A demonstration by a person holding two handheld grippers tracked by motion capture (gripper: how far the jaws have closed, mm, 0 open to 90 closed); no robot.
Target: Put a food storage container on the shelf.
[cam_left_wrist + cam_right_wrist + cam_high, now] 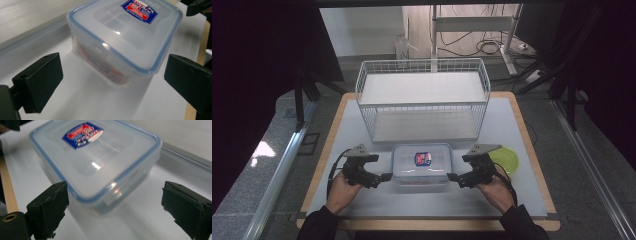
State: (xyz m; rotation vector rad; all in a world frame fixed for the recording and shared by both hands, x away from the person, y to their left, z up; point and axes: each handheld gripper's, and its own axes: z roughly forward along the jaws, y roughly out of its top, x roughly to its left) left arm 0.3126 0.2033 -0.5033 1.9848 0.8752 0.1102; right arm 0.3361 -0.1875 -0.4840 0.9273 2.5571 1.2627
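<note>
A clear plastic container (422,162) with a blue-rimmed lid and a red and blue label lies on the white table top, just in front of the wire basket. My left gripper (384,176) is at the container's near left corner, jaws wide apart and touching nothing. In the left gripper view the container (125,37) lies just beyond the gripper (113,80). My right gripper (453,176) mirrors it at the near right corner, open too. The right gripper view has the container's corner (95,162) reaching between the pads of the gripper (116,210) without contact. Something red lies inside the container.
A white wire basket (422,67) with a flat white shelf stands at the back middle of the table. A round green lid or plate (507,160) lies just right of my right gripper. The wooden table edge (532,150) runs along the right.
</note>
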